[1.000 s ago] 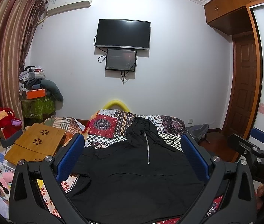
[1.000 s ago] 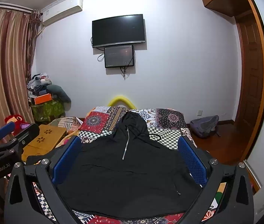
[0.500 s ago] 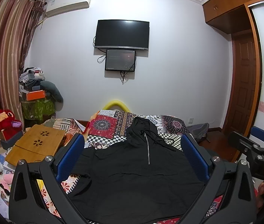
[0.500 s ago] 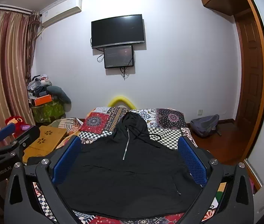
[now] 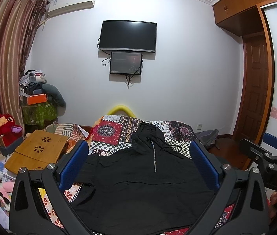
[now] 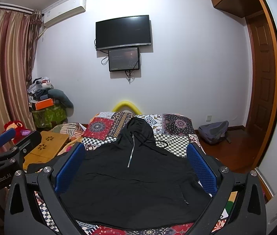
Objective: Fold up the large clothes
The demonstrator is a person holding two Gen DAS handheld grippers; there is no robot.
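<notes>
Left wrist view: the left gripper [image 5: 138, 162] fills the lower frame, its black arms spread wide and its blue ribbed pads [image 5: 74, 165] held well apart, grasping nothing. At the lower right edge the right gripper [image 5: 269, 152] pokes in beside it. In its own view the right gripper [image 6: 135, 161] is likewise splayed open and empty, with the left one showing at the lower left.

Between the pads, in the lower centre of both frames, lies the black hoodie [image 5: 144, 178], spread flat and front up on the bed [image 5: 109, 133], soft and faintly creased, its hood pointing to the far wall. A short metal zip [image 5: 155, 156] runs down the chest, and a drawcord [image 5: 174, 146] loops out to the right. The bedspread under it is a busy patchwork of red medallions and black-and-white checks.

At left-centre a bamboo lap desk [image 5: 38, 152] with flower cut-outs rests on clutter, a red plush toy [image 5: 3, 129] beyond it. A grey backpack [image 6: 213, 132] slumps on the wooden floor at right-centre. Past the bed's far end arches a yellow foam tube [image 5: 121, 109]. On the pale wall, upper centre, hang a television [image 5: 127, 35] and a smaller screen [image 5: 125, 62], cables dangling. Striped curtains [image 5: 3, 62] drape the left edge; a brown wooden door [image 5: 255, 90] stands at right.
</notes>
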